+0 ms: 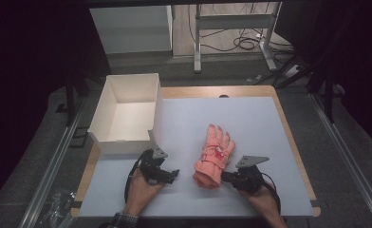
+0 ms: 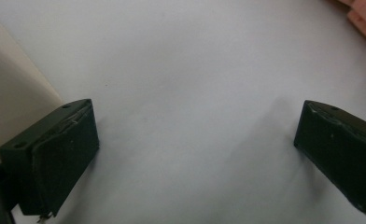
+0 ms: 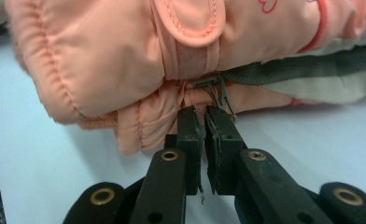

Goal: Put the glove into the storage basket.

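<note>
A salmon-pink padded glove [image 1: 215,154] lies on the white table sheet, fingers pointing away and cuff toward the person. My right gripper [image 1: 224,176] meets the cuff's right side. In the right gripper view the glove [image 3: 125,46] lies across the top, and my right gripper [image 3: 204,112] has its jaws pressed together, pinching puckered fabric beside a small grey buckle [image 3: 216,88]. My left gripper [image 1: 174,173] rests on the sheet left of the glove, jaws wide apart. In its own view the left gripper [image 2: 195,140] has only bare sheet between its jaws, and a corner of the glove [image 2: 363,14] lies at top right.
An open white cardboard box [image 1: 127,137] stands at the table's back left, close behind the left hand; its wall [image 2: 8,102] borders the left gripper view. The white sheet [image 1: 250,118] runs on behind and right of the glove. Table legs and cables lie on the floor beyond.
</note>
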`<act>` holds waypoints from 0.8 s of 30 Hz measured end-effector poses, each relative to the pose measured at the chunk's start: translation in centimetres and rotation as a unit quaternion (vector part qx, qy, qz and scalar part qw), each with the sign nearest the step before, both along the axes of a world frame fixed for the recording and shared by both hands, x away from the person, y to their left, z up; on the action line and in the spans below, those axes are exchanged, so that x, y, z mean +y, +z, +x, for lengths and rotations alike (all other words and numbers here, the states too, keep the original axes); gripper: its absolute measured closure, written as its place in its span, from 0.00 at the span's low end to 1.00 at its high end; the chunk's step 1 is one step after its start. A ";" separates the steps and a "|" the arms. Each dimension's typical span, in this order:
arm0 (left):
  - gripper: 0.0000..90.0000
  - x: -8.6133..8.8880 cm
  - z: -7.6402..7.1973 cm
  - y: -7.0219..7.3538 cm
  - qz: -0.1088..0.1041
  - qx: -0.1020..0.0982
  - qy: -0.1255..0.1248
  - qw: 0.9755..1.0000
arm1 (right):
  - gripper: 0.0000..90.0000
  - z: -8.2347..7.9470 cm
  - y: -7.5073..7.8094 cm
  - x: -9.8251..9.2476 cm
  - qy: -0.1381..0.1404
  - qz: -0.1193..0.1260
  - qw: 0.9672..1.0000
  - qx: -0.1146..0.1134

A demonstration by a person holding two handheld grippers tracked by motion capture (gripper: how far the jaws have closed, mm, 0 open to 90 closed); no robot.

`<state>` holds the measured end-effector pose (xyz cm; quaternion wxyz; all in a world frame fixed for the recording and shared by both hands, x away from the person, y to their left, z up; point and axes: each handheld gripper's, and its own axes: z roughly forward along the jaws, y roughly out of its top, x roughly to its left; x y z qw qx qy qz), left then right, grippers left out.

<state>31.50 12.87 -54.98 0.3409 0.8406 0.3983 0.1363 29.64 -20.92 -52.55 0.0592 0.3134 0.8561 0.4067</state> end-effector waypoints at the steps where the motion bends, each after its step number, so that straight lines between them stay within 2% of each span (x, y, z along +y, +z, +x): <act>1: 0.00 0.0 0.0 0.0 0.000 0.000 0.000 1.000 | 0.92 0.0 0.0 0.3 0.002 -0.001 1.000 -0.002; 16: 0.00 0.0 0.0 0.0 0.000 0.001 0.000 1.000 | 0.90 0.7 -0.3 3.5 0.016 -0.008 1.000 -0.018; 19: 0.00 0.0 0.0 0.0 0.000 0.001 0.000 1.000 | 0.89 0.7 -0.2 3.4 0.018 -0.013 1.000 -0.022; 24: 0.00 0.1 0.0 0.0 -0.003 0.001 -0.002 1.000 | 0.83 0.9 0.2 1.4 -0.015 -0.023 0.999 -0.037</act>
